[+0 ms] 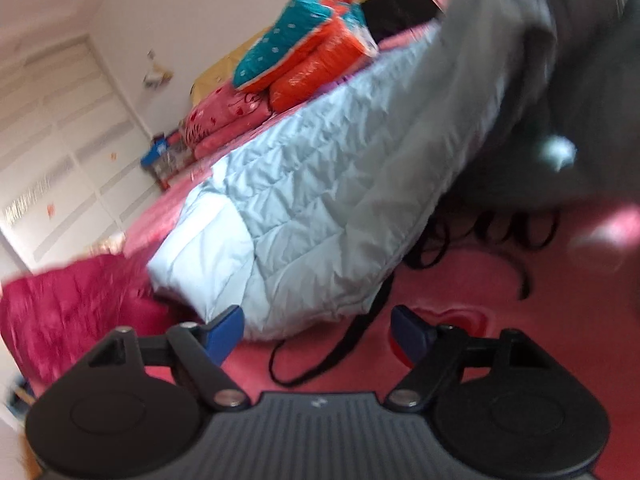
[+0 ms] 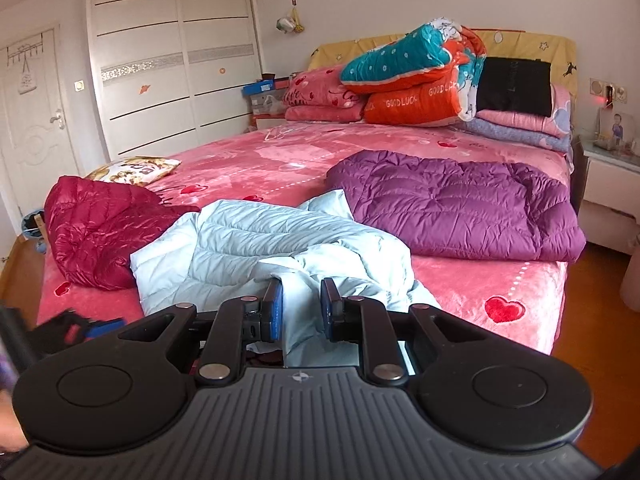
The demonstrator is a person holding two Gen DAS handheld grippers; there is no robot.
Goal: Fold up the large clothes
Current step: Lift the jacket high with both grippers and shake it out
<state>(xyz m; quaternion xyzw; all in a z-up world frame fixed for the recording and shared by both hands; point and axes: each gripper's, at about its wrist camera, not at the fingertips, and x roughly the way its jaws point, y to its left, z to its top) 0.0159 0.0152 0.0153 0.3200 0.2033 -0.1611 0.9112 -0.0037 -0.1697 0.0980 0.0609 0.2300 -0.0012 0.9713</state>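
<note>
The right gripper pinches a fold of the pale blue quilted down jacket, crumpled at the pink bed's near edge. The left gripper hangs open and empty beside it. Nothing looks folded yet: the crimson puffer jacket lies heaped, the purple one spread flat.

A white sliding wardrobe fills the upper left of the frame, with a white door at the far left. The bed, under a pink heart-print cover, spans the centre; orange wooden floor shows lower right beneath a white nightstand.
</note>
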